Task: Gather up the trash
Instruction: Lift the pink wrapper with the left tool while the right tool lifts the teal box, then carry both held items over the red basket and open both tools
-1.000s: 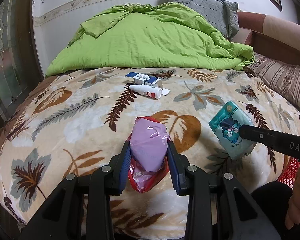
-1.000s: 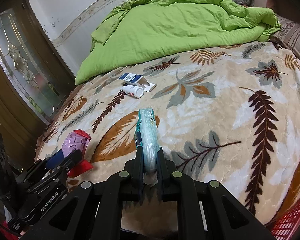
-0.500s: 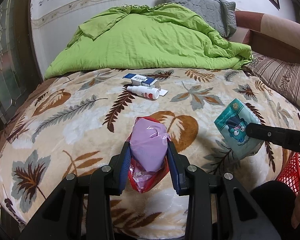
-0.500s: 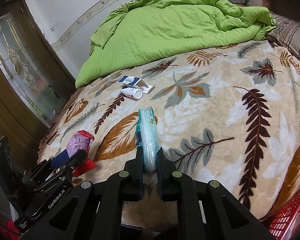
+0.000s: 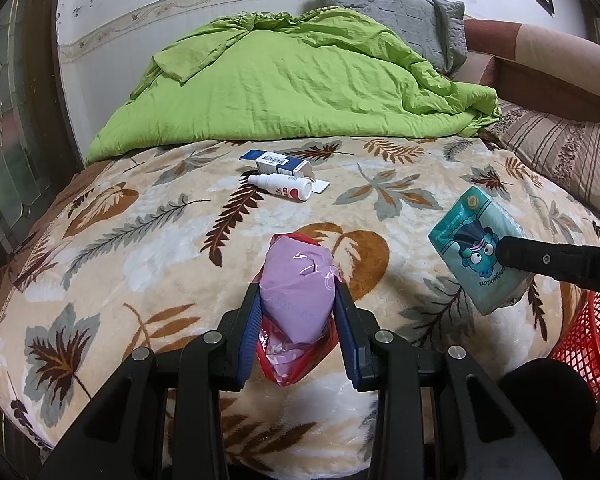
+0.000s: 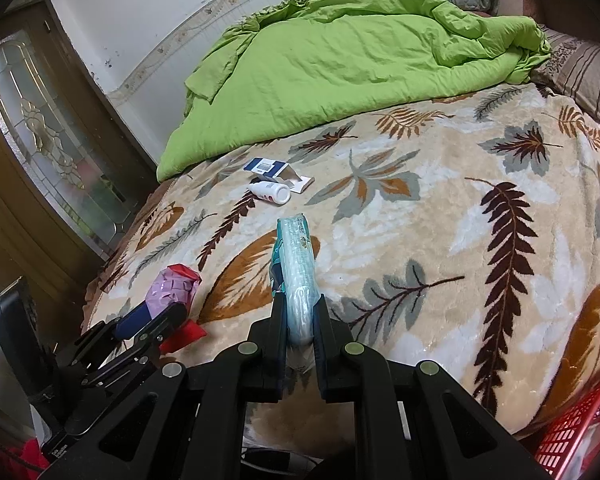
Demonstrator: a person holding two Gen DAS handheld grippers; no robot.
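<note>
My left gripper is shut on a purple and red plastic wrapper, held above the near edge of the bed. It also shows in the right wrist view. My right gripper is shut on a teal tissue pack, held edge-up over the blanket. The pack also shows in the left wrist view, to the right of the wrapper. A white spray bottle and a blue and white carton lie on the leaf-patterned blanket, farther back.
A red mesh basket stands off the bed's right near corner, also in the right wrist view. A green duvet is heaped at the far side. Striped pillows lie at the right. A glass-panelled wooden door stands to the left.
Both grippers have pulled back and risen a little with their loads. The tissue pack has shifted to the right, toward the red basket. Bottle and carton have not moved.
</note>
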